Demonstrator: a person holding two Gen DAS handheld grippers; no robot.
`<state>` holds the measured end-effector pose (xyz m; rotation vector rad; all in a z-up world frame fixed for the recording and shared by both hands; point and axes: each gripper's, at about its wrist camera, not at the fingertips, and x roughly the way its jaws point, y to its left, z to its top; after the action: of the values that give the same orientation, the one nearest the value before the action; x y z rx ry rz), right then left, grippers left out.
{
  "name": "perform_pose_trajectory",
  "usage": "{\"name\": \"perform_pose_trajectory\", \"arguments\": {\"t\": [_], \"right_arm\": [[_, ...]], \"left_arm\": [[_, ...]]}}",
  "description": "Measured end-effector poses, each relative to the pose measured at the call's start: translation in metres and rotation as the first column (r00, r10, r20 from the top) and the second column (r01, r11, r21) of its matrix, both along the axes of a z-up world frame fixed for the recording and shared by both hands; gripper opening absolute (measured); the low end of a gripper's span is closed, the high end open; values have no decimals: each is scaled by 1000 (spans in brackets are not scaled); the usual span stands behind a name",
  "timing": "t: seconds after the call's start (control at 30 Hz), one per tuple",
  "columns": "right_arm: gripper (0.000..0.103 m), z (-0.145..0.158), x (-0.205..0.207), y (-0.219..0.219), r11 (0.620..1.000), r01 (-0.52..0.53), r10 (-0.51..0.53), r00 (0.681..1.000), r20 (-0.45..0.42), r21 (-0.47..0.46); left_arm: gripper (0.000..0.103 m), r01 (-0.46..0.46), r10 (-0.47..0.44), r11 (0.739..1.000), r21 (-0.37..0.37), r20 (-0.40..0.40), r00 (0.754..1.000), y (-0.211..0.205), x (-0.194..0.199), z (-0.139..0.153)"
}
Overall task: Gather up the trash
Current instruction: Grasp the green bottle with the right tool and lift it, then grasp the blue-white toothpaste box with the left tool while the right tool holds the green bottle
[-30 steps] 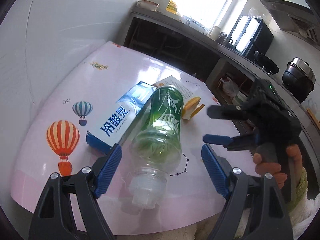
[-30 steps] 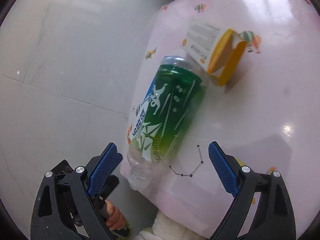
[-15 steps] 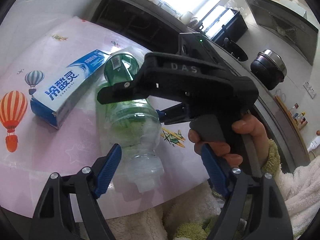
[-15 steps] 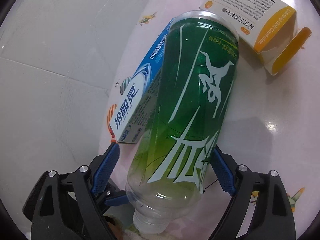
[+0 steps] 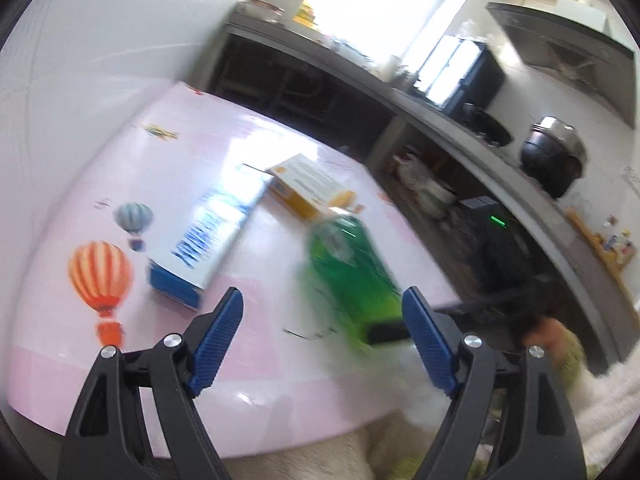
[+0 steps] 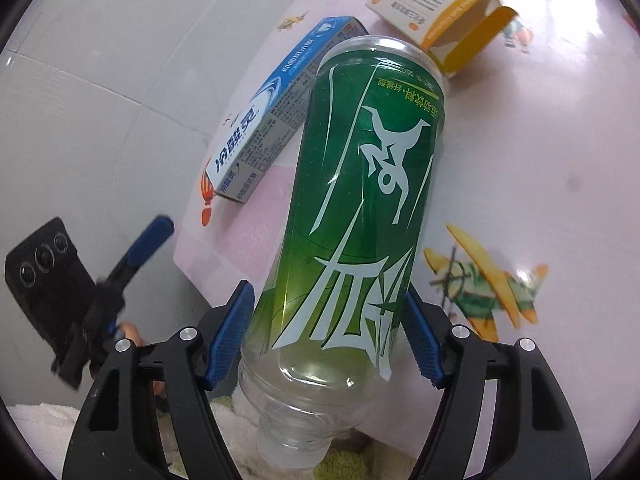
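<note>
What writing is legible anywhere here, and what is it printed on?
"冷酸灵": on the blue and white cardboard toothpaste box, seen upside down.
"脉动", stylised, probably: on the green-labelled clear plastic bottle.
Fine print on both, and on the orange and white carton: too small to read.
Left wrist view: blurred, nothing legible.

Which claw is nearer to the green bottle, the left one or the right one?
Right. The right claw has the green bottle between its pads; the left claw is open beside it, apart.
</note>
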<state>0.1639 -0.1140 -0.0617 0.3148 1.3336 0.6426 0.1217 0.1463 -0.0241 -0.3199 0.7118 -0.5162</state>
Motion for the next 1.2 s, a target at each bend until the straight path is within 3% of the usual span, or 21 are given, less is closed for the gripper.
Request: {"name": "perform_pose_trajectory", "arguments": {"t": [0.1, 0.17, 0.33, 0.4, 0.53, 0.67, 0.8, 0.87, 1.0, 1.1, 1.17, 1.2], "right_arm": [[68, 1, -15, -19, 998, 52, -52, 999, 6, -21], [68, 1, -24, -31, 995, 95, -95, 995, 10, -32], [67, 5, -31, -67, 969, 238, -236, 971, 37, -65], [67, 6, -34, -80, 955, 290, -287, 957, 49, -68], [67, 4, -34, -96, 925, 376, -373, 926, 58, -46], [67, 2, -30, -106, 912, 409, -407, 911, 60, -28], [67, 5, -25, -98, 911, 411, -408, 910, 77, -37], [67, 2, -19, -90, 910, 414, -410, 908, 82, -37], [67, 7, -28, -110, 910, 413, -410, 908, 82, -24], [67, 7, -32, -119, 912, 411, -408, 910, 78, -19], [67, 8, -34, -123, 912, 410, -408, 910, 75, -13], [67, 7, -33, -123, 912, 409, -407, 910, 76, -11]], "left_arm": [[79, -108, 109, 986, 129, 2, 994, 1, 22, -1], [79, -173, 171, 951, 255, 30, 985, -2, 40, -4], [79, -190, 205, 862, 469, 19, 979, -9, 79, -24], [77, -173, 204, 850, 497, -8, 979, -6, 87, -33], [58, -136, 186, 862, 489, -55, 981, -9, 92, -42], [51, -117, 169, 879, 463, -73, 983, -17, 81, -35], [51, -105, 172, 889, 447, -113, 979, -23, 61, -29], [51, -86, 164, 908, 410, -157, 974, -24, 45, -27], [51, -40, 126, 951, 306, -266, 956, -26, 11, -25], [55, 13, 44, 989, 147, -374, 926, -23, -3, -26], [58, 11, 29, 995, 103, -380, 924, -20, -5, -21], [60, 8, 35, 993, 116, -362, 932, -21, -5, -18]]}}
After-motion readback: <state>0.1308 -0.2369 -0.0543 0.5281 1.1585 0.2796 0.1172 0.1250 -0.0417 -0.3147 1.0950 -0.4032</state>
